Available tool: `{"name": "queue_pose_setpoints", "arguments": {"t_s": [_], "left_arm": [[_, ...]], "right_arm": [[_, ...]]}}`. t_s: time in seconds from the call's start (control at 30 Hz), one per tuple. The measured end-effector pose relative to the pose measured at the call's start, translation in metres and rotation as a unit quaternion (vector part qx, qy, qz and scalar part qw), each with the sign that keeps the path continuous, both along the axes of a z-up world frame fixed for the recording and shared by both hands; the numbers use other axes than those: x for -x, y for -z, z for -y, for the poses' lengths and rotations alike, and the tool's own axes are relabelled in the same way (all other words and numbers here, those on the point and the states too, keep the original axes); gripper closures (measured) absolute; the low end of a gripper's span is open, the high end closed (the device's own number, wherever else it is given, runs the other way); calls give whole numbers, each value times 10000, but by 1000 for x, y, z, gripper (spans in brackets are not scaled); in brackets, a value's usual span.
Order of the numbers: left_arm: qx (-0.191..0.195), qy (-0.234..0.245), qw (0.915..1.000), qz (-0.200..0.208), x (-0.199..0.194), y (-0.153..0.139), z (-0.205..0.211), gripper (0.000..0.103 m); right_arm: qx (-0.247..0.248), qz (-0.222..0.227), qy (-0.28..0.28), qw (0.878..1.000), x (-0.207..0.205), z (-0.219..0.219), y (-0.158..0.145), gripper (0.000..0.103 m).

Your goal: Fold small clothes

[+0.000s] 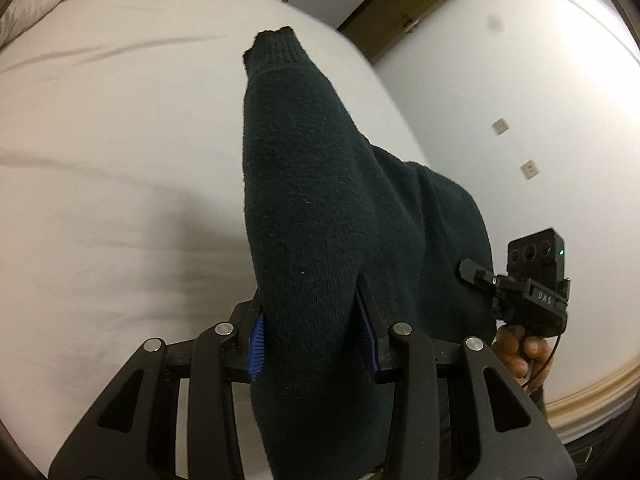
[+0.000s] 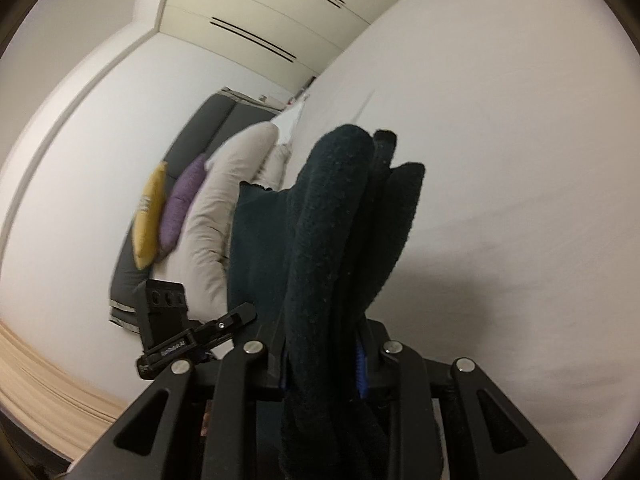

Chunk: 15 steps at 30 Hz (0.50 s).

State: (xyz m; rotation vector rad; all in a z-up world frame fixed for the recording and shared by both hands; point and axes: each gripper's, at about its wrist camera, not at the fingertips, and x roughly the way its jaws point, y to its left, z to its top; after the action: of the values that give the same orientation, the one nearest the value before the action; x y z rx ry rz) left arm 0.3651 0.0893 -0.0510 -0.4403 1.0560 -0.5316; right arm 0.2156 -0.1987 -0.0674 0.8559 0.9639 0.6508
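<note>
My left wrist camera sits just behind left tool [image 1: 314, 332], looks forward and down along its fingers. Dark green knit garment [image 1: 320, 208] very near, fills centre. White bed [image 1: 120, 140] beyond on left, wall [image 1: 520, 100] on right; right tool [image 1: 476, 272] seen at right edge.

My right wrist camera sits behind right tool [image 2: 322, 360], tilted, facing across bed [image 2: 500, 140] toward pillows [image 2: 208, 220] and wardrobe [image 2: 260, 8]. Left tool [image 2: 236, 320] seen lower left.

Both views share garment, bed, each other's tool.

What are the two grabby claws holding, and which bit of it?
Both hold one dark green knitted garment. The left gripper pinches a sleeve-like part; the right gripper pinches bunched folds. Which end exactly cannot be told.
</note>
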Motion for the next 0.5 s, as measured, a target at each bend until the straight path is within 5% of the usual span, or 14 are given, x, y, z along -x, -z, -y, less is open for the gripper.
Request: {"name": "queue_pose_setpoints", "arguments": {"t_s": [0.23,0.3,0.4,0.5], "left_arm": [[-87,-192,9977,-640,-31,98,14,64],[155,-267,9973,-671,-35,110,12,54],[144,-277,9980,-542,-38,113,14,43],[225,-322,9980,-501,-40,110,17,42]], "right_arm": [[146,-1009,333,9942,-19,-1,101,73],[-107,-1024,544,9932,-13,10,120,65],[-529,-747,643,9937,-5,21,129,67],[-230,-679,715,9949,5,23,119,62]]}}
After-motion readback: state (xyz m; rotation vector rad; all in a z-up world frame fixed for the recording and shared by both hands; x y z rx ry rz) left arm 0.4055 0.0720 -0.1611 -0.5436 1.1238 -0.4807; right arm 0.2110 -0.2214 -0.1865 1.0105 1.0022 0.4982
